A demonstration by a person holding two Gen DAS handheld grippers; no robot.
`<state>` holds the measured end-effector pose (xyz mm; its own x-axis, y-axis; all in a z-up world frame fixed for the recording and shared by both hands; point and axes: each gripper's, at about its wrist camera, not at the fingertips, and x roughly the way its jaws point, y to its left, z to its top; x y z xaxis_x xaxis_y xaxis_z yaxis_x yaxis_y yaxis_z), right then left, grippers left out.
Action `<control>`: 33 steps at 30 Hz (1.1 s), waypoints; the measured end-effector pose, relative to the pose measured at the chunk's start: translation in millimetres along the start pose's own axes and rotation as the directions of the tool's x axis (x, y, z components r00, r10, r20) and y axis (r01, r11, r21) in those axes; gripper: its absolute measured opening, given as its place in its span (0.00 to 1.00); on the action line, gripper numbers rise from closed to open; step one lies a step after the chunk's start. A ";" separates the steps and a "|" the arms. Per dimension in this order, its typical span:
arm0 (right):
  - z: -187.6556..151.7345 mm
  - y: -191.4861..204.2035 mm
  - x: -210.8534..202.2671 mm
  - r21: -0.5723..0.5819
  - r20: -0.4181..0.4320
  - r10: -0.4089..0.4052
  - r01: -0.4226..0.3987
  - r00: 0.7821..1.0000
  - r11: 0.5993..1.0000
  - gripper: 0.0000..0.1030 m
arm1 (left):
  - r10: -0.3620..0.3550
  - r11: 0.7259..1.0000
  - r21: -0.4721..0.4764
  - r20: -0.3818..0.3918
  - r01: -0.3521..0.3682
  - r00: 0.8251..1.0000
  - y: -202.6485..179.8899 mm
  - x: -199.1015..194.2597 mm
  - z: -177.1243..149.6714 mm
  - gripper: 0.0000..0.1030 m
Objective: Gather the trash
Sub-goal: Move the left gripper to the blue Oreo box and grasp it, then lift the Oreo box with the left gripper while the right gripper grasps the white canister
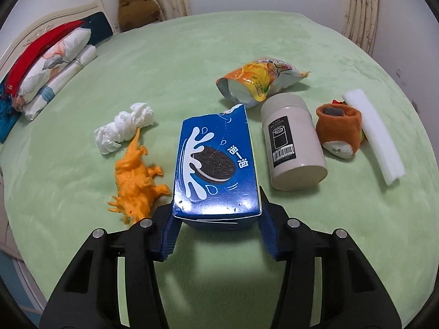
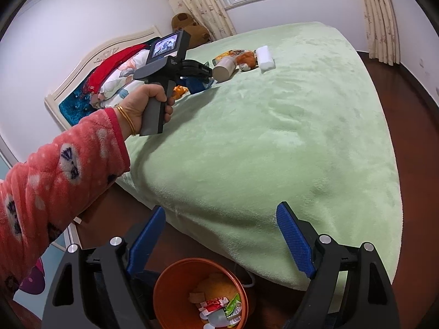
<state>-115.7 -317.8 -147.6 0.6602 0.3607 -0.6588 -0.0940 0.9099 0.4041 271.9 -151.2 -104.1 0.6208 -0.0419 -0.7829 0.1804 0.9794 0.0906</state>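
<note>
Left gripper (image 1: 216, 219): blue pads pinched on the near end of the cookie box (image 1: 215, 164), one pad at each side. The box is seen tilted away from the camera, its torn far flap up, its near end held clear of the green blanket (image 1: 192, 68) with shadow under it.

Laid out on the blanket around the box:
- orange dinosaur (image 1: 137, 181) just left of the box, on its side
- crumpled tissue (image 1: 123, 128) beyond the dinosaur, touching its tail end
- opened snack bag (image 1: 260, 79) behind the box, mouth toward the camera
- white canister (image 1: 293, 148) right of the box, lying on its side (black label up)
- orange sock (image 1: 338, 128) right of the canister, something grey tucked in its opening
- white foam strip (image 1: 373, 137) against the sock's far side

Pillows (image 1: 52, 65) are stacked at the left by the headboard; a brown plush (image 1: 137, 8) sits in the corner by the curtain.

Right gripper (image 2: 221, 244): pads spread wide, nothing between them — held low off the bed's corner, above an orange bin (image 2: 170, 290) on the dark floor. Wrappers are seen in the bin (image 2: 219, 307); single items cannot be told apart.

From the right wrist view the left hand (image 2: 149, 104) is seen wrapped round the grey gripper handle, pink sleeve (image 2: 60, 175) and gold bangle at the wrist — the box (image 2: 198, 84) is only partly visible beyond it.
</note>
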 end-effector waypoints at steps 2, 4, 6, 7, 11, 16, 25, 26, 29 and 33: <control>-0.5 1.3 -2.7 -0.004 0.005 -0.002 0.002 1.000 1.000 0.79 | -0.005 1.000 -0.010 0.012 0.006 1.000 4.4 -8.2 -3.6 0.47; -0.3 2.2 -5.0 -0.006 0.011 -0.002 0.002 1.000 1.000 0.79 | -0.029 0.999 -0.017 0.027 0.029 0.999 7.6 -21.1 -9.8 0.46; -0.1 4.4 -8.6 -0.006 0.018 -0.002 0.002 1.000 1.000 0.79 | -0.048 0.999 -0.001 0.057 0.049 0.997 9.6 -40.5 -19.6 0.46; 0.0 5.4 -9.9 -0.006 0.020 -0.001 0.001 1.000 1.000 0.79 | -0.053 0.999 0.009 0.071 0.053 0.996 8.9 -49.1 -23.9 0.46; 0.0 11.6 -14.1 -0.011 0.026 0.000 0.001 1.000 1.000 0.79 | -0.085 0.996 0.038 0.127 0.081 0.988 16.5 -96.3 -54.5 0.46; -0.4 24.8 -20.1 -0.034 0.033 -0.004 0.005 0.999 0.999 0.79 | -0.130 0.991 0.060 0.178 0.121 0.975 27.4 -151.8 -94.2 0.46; 12.8 43.6 -21.2 -0.050 0.039 -0.017 0.019 0.999 0.999 0.79 | -0.178 0.984 0.032 0.189 0.175 0.966 61.2 -216.4 -181.3 0.46; 17.2 44.7 -19.2 -0.051 0.042 -0.019 0.021 0.999 0.998 0.79 | -0.159 0.987 0.019 0.180 0.159 0.971 66.2 -218.7 -192.0 0.46; 31.7 46.1 -10.2 -0.052 0.058 -0.025 0.028 0.998 0.998 0.79 | -0.119 0.992 -0.017 0.161 0.123 0.980 79.6 -223.8 -221.4 0.46; 57.3 48.7 10.7 -0.045 0.073 -0.028 0.031 0.997 0.998 0.79 | -0.098 0.993 -0.046 0.142 0.105 0.985 97.0 -228.5 -251.3 0.46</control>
<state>-70.5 -281.3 -98.6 0.7154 0.3194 -0.6214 -0.1071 0.9290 0.3542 -44.2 3.0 -71.1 0.7021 -0.1649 -0.6927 0.2091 0.9777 -0.0208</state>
